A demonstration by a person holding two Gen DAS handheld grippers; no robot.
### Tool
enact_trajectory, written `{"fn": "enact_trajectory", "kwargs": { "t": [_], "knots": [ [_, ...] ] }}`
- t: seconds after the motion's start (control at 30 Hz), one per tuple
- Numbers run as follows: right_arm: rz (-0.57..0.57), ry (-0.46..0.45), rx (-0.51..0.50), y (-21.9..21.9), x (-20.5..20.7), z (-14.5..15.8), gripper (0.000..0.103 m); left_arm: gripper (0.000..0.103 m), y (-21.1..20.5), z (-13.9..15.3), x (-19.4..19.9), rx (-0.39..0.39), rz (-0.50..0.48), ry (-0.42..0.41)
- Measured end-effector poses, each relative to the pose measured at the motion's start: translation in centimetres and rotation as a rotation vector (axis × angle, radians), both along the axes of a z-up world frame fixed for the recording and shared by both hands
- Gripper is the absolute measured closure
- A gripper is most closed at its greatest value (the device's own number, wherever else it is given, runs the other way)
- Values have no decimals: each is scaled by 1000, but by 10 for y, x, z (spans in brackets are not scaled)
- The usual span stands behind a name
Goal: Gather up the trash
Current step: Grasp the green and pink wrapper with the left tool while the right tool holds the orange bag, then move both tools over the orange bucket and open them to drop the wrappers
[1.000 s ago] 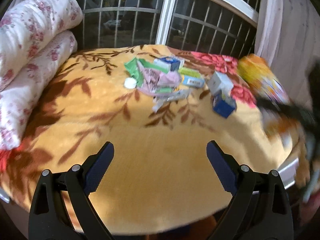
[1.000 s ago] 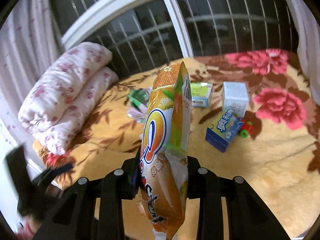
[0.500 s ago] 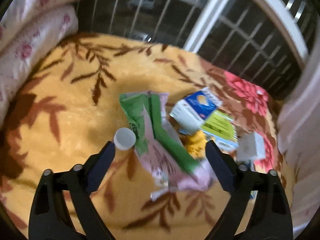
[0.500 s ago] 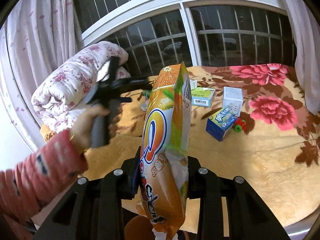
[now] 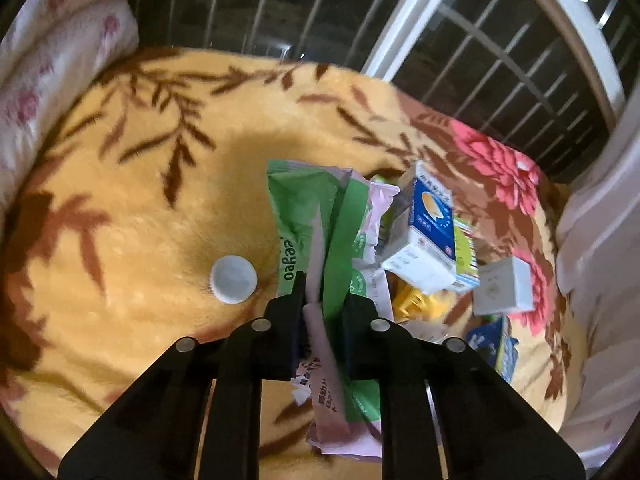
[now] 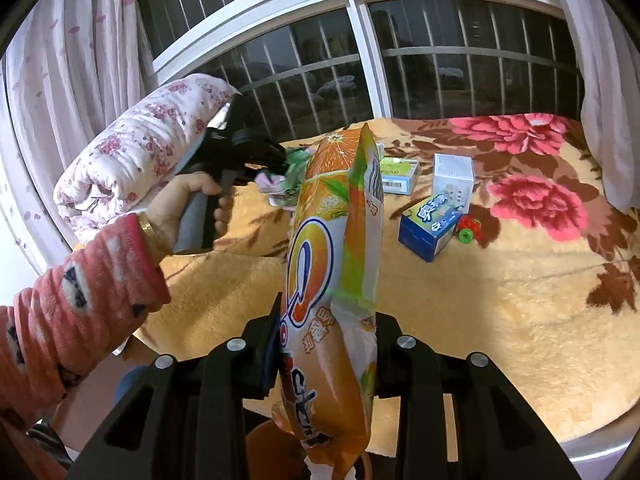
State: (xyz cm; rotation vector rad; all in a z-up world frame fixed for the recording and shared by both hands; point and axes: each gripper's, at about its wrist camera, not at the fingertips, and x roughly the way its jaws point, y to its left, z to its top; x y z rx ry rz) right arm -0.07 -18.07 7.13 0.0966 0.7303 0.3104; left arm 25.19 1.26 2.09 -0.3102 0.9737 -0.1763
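Left gripper has just been closing and pinches the green wrapper on the bed; right gripper clamps the orange bag. Boxes and cap left, so barely started.

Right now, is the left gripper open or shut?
Shut: the left gripper has just closed on the green and pink wrapper, crumpled between its pads.
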Motion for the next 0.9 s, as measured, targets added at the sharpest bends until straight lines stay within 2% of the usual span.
{"fn": "enact_trajectory", "kwargs": {
  "t": [0.23,0.37,0.47,0.57,0.73,0.9],
  "knots": [
    [-4,-47,-5,1,-17,15,69,89,12,57,-63,-5,-70,-153],
    [3,-76,-17,3,-29,25,69,89,16,79,-115,-42,-158,-204],
    [18,-97,-39,6,-41,32,69,89,17,90,-167,-40,-251,-255],
    [37,-107,-59,9,-52,36,69,89,15,89,-204,-28,-322,-266],
    [77,-107,-93,16,-71,37,69,89,9,71,-264,28,-429,-240],
    [131,-37,-88,20,-87,22,69,89,1,34,-307,61,-521,-163]
  ]
}}
